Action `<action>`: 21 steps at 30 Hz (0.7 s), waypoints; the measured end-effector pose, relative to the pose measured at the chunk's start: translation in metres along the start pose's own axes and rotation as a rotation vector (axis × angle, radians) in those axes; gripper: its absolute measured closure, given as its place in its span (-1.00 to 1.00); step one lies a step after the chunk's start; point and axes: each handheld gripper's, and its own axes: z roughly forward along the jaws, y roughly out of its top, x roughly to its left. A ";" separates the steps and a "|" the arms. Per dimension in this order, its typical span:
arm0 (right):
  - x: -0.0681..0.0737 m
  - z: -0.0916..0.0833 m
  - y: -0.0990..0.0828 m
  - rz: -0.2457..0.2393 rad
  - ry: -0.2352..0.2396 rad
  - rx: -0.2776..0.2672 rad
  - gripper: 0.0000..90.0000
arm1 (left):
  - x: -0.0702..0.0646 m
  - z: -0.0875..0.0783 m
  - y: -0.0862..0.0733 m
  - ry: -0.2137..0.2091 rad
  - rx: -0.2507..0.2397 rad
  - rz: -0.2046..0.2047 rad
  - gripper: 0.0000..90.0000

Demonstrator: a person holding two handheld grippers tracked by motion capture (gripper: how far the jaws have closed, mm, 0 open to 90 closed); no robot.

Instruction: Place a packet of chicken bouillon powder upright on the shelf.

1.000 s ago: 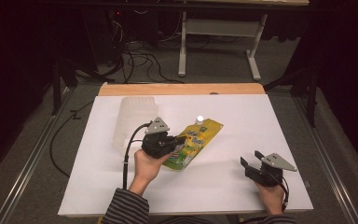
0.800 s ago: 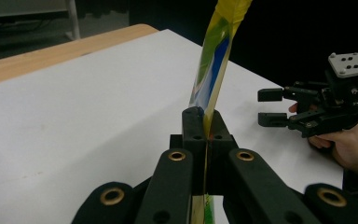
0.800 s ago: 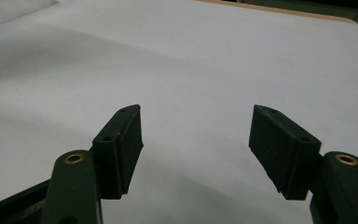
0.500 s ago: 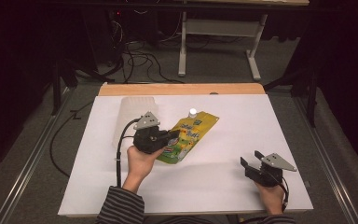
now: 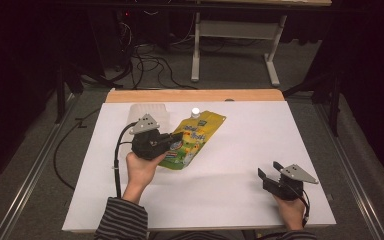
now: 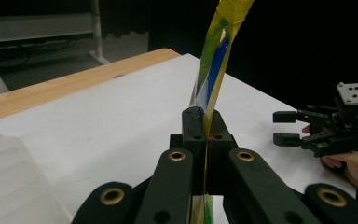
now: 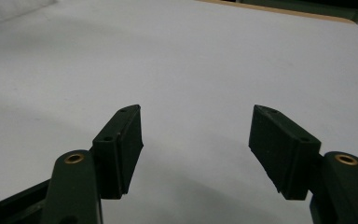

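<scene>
In the high view, the left gripper [image 5: 172, 141] is at the left middle of the white counter [image 5: 240, 145]. Its jaws are closed on the near left edge of a yellow and green pouch [image 5: 192, 141]. The pouch reaches from the jaws toward the far right, and its white cap [image 5: 195, 112] is at the far end, near the wooden edge [image 5: 195, 95] of the counter. A clear plastic box [image 5: 150, 114] stands just beside the gripper, on its far left side. The left hand [image 5: 141, 169] holds the gripper from the near side, and the sleeve [image 5: 122, 220] is striped. The right gripper [image 5: 266, 173] is at the near right corner of the counter, well apart from the pouch, with its jaws apart and nothing between them.

In the left gripper view, the left gripper [image 6: 204, 122] has its jaws pressed together on the thin edge of the pouch [image 6: 216, 56], which rises steeply from them and tilts a little to the right. The clear box [image 6: 14, 182] is at the lower left. On the right, farther off, the right gripper [image 6: 284, 127] is in a hand, and its jaws stand apart.

In the right gripper view, the right gripper [image 7: 196, 140] has its jaws wide over the bare white counter [image 7: 177, 60], and they hold nothing.
</scene>
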 end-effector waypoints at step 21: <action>0.000 0.001 0.001 0.001 0.001 0.017 -0.21 | 0.027 -0.033 0.040 0.082 -0.136 0.005 1.00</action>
